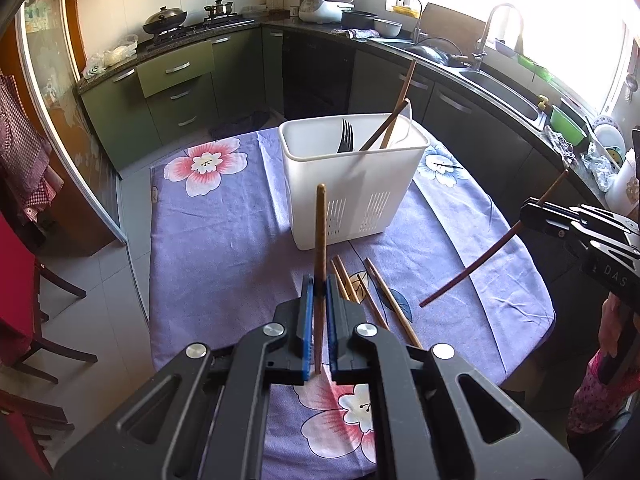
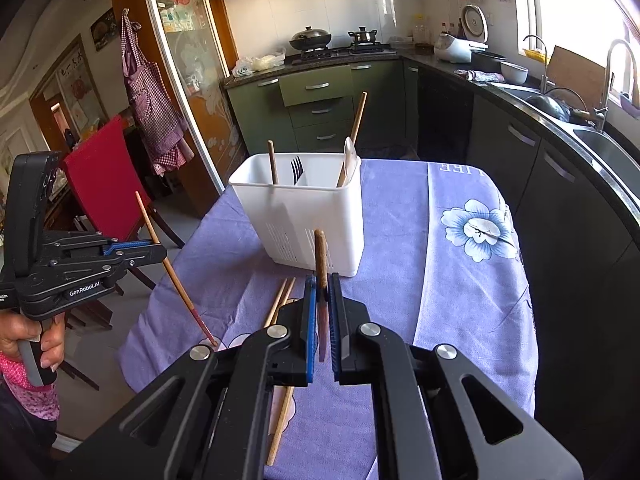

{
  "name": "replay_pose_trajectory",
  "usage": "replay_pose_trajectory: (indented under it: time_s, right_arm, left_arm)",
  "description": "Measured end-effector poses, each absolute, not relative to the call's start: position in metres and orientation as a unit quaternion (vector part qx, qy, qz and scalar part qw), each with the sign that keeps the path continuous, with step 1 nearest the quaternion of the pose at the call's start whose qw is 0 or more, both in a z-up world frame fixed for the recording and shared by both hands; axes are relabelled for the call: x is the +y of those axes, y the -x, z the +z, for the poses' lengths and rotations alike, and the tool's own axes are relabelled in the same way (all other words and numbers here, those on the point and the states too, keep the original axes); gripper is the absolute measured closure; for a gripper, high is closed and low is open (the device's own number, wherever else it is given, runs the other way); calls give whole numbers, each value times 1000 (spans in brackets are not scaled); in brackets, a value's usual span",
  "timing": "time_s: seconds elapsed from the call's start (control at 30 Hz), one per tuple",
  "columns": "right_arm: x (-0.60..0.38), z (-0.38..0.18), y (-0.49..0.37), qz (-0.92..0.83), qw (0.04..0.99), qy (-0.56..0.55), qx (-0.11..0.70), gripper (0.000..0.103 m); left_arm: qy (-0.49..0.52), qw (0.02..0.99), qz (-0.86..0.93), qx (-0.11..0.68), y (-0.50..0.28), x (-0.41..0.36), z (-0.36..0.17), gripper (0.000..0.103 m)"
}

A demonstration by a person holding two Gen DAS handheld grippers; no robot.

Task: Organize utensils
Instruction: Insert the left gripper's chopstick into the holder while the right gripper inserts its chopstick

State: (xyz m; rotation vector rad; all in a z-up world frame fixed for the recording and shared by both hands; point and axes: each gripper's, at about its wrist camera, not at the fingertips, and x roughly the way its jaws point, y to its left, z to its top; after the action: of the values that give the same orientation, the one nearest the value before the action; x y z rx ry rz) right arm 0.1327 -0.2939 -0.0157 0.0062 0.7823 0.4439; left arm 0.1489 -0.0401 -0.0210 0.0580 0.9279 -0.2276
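A white utensil caddy (image 1: 352, 184) (image 2: 304, 216) stands on the purple floral tablecloth (image 1: 224, 240) (image 2: 448, 288). It holds a black fork (image 1: 346, 136) (image 2: 296, 168), a wooden chopstick (image 2: 273, 162) and long wooden-handled utensils (image 1: 396, 120) (image 2: 352, 148). My left gripper (image 1: 319, 284) (image 2: 160, 250) is shut on a wooden chopstick (image 1: 320, 240) (image 2: 168, 268), held upright above the table. My right gripper (image 2: 322, 282) (image 1: 528, 212) is shut on a dark wooden chopstick (image 2: 321, 256) (image 1: 488, 252). Several loose chopsticks (image 1: 376, 296) (image 2: 282, 300) lie on the cloth in front of the caddy.
Dark green kitchen cabinets (image 1: 176, 92) ring the table, with a stove and wok (image 1: 164, 20) at the back and a sink with faucet (image 1: 500, 40) on the right. A red chair (image 2: 108, 184) stands at the table's left side.
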Motion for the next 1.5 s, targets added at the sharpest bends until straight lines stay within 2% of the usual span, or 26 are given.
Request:
replay_pose_trajectory:
  time_s: [0.33,0.8,0.97,1.17,1.5]
  right_arm:
    - [-287,23,-144,218,910,9,352,96]
    - [-282,140,-166,225,937,-1,266,96]
    - [-279,164,-193,216,944,-15,249,96]
    - [-270,157,-239,212,940,-34,266,96]
    - [-251,73,-292,214,913,-26,347,96]
  left_arm:
    - [-27,893,-123,432,-161,-45,8,97]
    - [-20,925,-138,354,-190,-50,126,97]
    - [-18,938,-126,323,-212,-54,150,97]
    - [-13,936,-110,334,-255,-58,132,97]
    - [-7,899,-106,425,-290,-53,49,97]
